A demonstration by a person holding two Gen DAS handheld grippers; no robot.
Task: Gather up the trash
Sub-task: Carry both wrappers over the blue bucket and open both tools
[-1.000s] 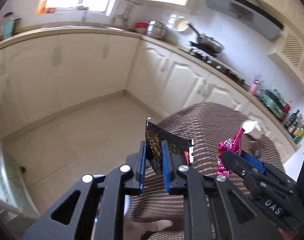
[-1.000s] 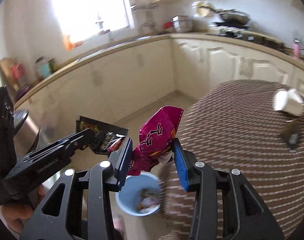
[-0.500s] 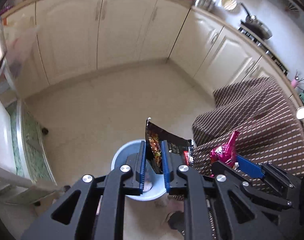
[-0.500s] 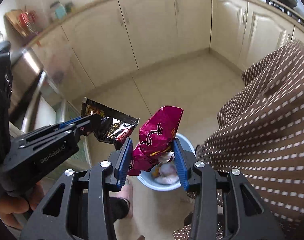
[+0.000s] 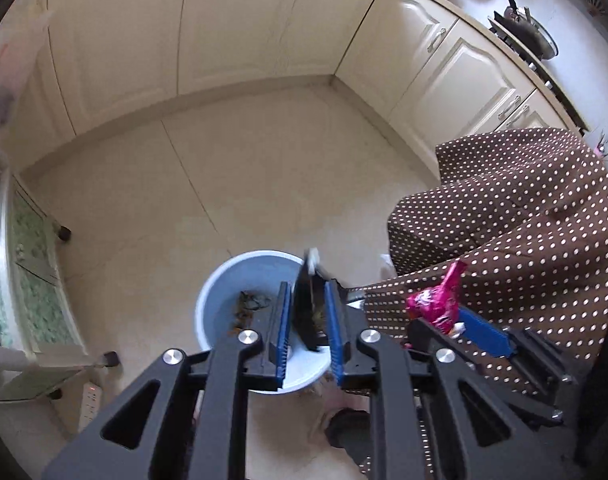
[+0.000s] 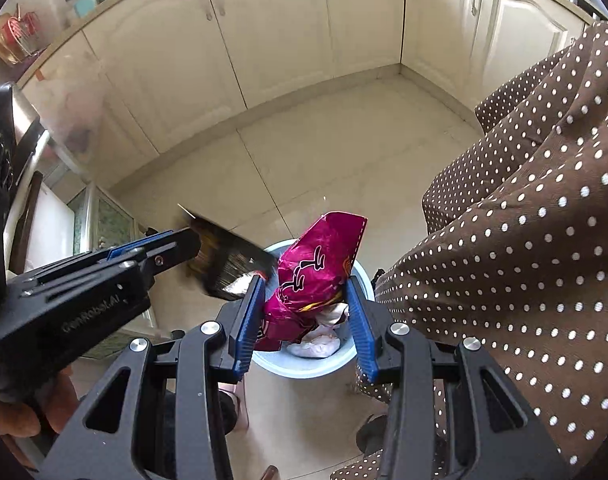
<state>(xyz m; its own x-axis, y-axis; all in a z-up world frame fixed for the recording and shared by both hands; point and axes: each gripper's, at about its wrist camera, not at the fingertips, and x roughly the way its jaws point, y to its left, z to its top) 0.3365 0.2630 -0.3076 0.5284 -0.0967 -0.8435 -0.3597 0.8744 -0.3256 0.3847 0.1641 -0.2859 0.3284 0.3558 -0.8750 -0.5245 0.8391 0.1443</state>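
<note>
Blue ribbed pads line both grippers. Left gripper point(image 5: 308, 316): jaws opening, dark snack wrapper point(image 5: 307, 308) between them, tilted and motion-blurred; a gap shows on the left pad side, and contact on the right pad cannot be settled. The wrapper hangs directly over the pale blue bin point(image 5: 239, 280) on the floor. Same wrapper in the right wrist view point(image 6: 227, 264): a dark smear off the left gripper's tip, print unreadable.

Right gripper point(image 6: 306, 304): pads clamped on a crumpled magenta snack bag point(image 6: 318, 270), which stands upright between them, top edge above the fingertips. Bin point(image 6: 336, 364) directly below it, rim partly covered by the pads and the bag. Whitish crumpled trash point(image 6: 316, 344) lies inside; in the left wrist view brownish scraps point(image 5: 247, 304) lie on the bin's bottom.

Outward: cream tiled floor point(image 5: 263, 184), cream cabinet doors point(image 6: 271, 32), brown cloth with white dots point(image 6: 524, 240) draped at right, edge just beside the bin.

Hard to make out: bag's white lettering, folded, not legible. A hand point(image 6: 31, 412) grips the left tool, cut off at frame edge. Footwear below the bin, mostly hidden by the gripper bodies.

Writing: "GenRobot.AI" on the left gripper's body, right wrist view.
</note>
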